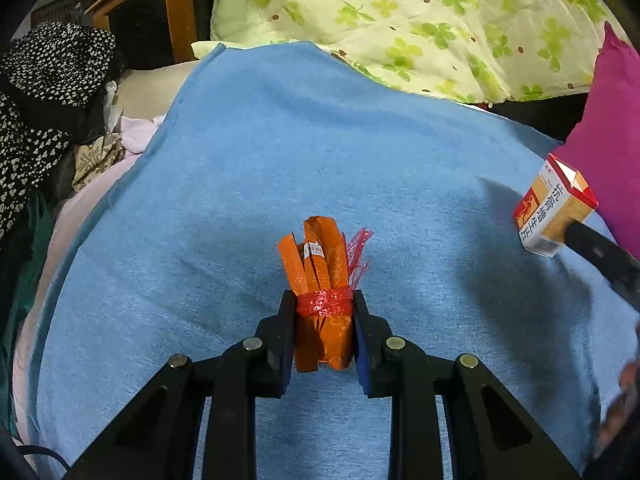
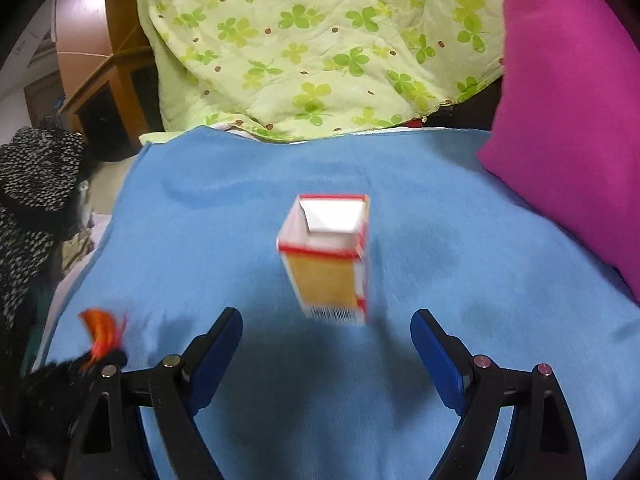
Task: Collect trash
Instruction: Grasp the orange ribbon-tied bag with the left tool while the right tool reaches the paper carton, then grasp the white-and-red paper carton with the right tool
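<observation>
My left gripper (image 1: 324, 305) is shut on a bundle of orange wrappers (image 1: 320, 256) tied with red mesh, just above the blue blanket (image 1: 280, 160). The same bundle (image 2: 102, 330) shows blurred at the lower left of the right wrist view. A small opened medicine box (image 2: 326, 260), orange and white with red trim, lies on the blanket (image 2: 200, 240). My right gripper (image 2: 326, 315) is open, its fingertips level with the box's near end and the pads well apart from it. In the left wrist view the box (image 1: 556, 208) sits at the right edge, with one right finger (image 1: 600, 252) beside it.
A green clover-print quilt (image 2: 320, 40) is heaped behind the blanket. A magenta pillow (image 2: 568, 120) lies at the right. Black-and-white patterned cloth (image 1: 44, 92) and other laundry pile up on the left, next to a wooden cabinet (image 1: 140, 12).
</observation>
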A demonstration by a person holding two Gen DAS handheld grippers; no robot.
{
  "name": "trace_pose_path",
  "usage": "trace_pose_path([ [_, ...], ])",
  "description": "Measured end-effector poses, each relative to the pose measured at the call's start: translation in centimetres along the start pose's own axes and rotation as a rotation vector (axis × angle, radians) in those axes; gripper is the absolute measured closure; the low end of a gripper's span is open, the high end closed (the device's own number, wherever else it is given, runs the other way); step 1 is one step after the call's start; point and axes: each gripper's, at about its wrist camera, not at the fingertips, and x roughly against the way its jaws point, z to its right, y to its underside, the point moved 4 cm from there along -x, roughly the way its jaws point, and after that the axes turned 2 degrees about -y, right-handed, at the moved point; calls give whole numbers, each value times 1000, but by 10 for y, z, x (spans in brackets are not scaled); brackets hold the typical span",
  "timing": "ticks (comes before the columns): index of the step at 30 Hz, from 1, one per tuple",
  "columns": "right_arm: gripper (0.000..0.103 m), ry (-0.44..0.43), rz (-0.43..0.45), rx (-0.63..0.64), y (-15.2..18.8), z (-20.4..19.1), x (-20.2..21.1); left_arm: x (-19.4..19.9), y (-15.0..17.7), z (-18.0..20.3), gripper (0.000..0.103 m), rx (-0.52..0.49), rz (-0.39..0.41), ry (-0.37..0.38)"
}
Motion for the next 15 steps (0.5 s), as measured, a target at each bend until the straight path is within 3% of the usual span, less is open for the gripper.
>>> trace_pose_path([
  [6, 16, 31, -31, 3, -14, -5, -35, 0, -5, -6, 76, 21, 4, 1],
  [9, 55, 69, -44, 20, -19, -3, -44, -2, -5, -5, 76, 18, 2, 1],
  [15, 55, 59, -45, 13, -18, 5, -32, 0, -5, -1, 76, 6, 10, -4],
])
